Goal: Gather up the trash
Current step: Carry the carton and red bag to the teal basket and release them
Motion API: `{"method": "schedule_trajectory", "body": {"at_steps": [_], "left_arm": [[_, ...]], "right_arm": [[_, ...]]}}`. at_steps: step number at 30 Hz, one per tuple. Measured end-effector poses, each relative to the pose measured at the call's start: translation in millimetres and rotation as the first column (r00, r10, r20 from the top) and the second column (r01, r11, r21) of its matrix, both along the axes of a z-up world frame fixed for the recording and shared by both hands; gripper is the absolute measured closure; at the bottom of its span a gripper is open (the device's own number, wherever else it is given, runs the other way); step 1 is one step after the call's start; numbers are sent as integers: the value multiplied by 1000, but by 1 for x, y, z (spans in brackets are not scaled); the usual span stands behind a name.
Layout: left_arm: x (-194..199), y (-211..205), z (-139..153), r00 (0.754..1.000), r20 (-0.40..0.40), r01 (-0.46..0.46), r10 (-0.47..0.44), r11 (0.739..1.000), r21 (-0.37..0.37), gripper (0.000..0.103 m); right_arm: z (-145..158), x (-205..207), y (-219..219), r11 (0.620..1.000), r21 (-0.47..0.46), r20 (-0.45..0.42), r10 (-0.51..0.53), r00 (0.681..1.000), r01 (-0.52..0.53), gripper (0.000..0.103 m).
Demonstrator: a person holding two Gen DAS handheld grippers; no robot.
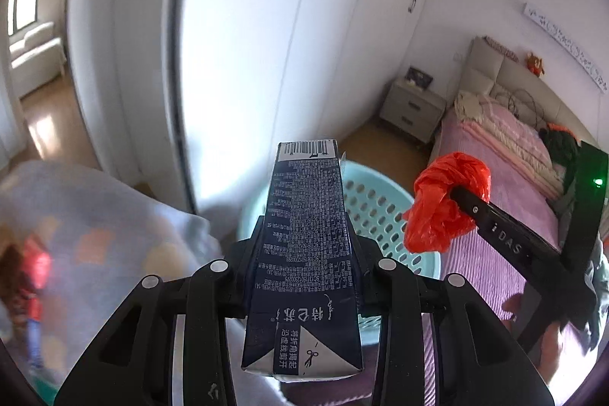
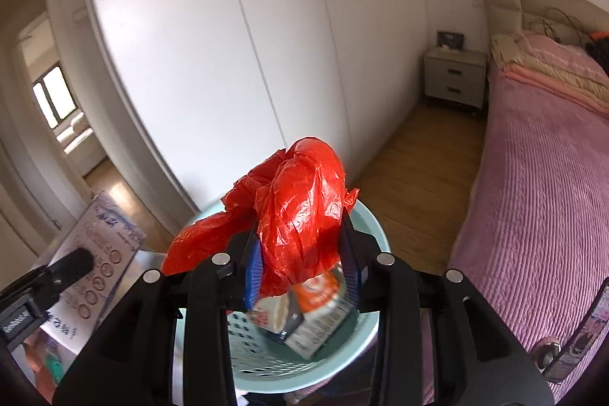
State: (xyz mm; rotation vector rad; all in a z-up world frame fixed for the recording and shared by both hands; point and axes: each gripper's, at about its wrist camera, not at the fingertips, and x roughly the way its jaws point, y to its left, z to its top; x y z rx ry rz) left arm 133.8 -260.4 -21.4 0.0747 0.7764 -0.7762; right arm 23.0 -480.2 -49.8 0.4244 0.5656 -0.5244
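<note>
My left gripper [image 1: 304,253] is shut on a dark blue drink carton [image 1: 304,234] with white print and holds it above the near rim of a light blue perforated basket [image 1: 380,212]. My right gripper [image 2: 300,253] is shut on a crumpled red plastic bag [image 2: 300,212] and holds it over the same basket [image 2: 365,341]. The basket holds several packages and cartons [image 2: 316,314]. The red bag also shows in the left wrist view [image 1: 445,204], at the tip of the right gripper's fingers [image 1: 495,219]. The left gripper's finger [image 2: 68,267] and its carton [image 2: 99,261] show at the left of the right wrist view.
A bed with a pink cover [image 2: 540,177] runs along the right. A grey nightstand [image 2: 455,77] stands by the white wardrobe [image 2: 228,63]. Wooden floor [image 2: 415,177] lies between the bed and the wardrobe. A patterned cloth [image 1: 95,234] is at the lower left.
</note>
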Motion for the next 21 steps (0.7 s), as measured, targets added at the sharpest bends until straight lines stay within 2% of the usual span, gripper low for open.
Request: {"method": "schedule_trajectory", "body": {"at_steps": [3, 5, 10, 13, 14, 15, 17, 21], "left_arm": [[10, -19, -21, 999, -39, 0, 2, 999, 35, 68], [12, -27, -29, 999, -50, 1, 1, 999, 54, 68], [17, -34, -38, 998, -56, -1, 5, 997, 72, 68], [20, -41, -36, 998, -62, -3, 7, 998, 59, 68], [19, -42, -34, 998, -62, -2, 5, 999, 53, 67], [19, -41, -34, 998, -56, -7, 9, 999, 47, 57], [16, -40, -31, 999, -35, -17, 19, 999, 46, 46], [7, -33, -27, 1000, -11, -4, 5, 999, 47, 46]], "right_arm": [[-18, 4, -9, 1000, 24, -51, 2, 999, -1, 65], [-29, 11, -14, 997, 72, -85, 32, 996, -26, 64], [-40, 13, -17, 995, 97, -102, 47, 994, -37, 62], [-40, 17, -13, 994, 100, -103, 51, 993, -40, 52], [-40, 18, -12, 994, 104, -105, 57, 993, -46, 44], [-39, 19, -10, 993, 108, -102, 67, 992, -56, 44], [-35, 20, -2, 994, 95, -100, 66, 993, -57, 43], [-33, 17, 2, 993, 95, -87, 79, 993, -70, 43]]}}
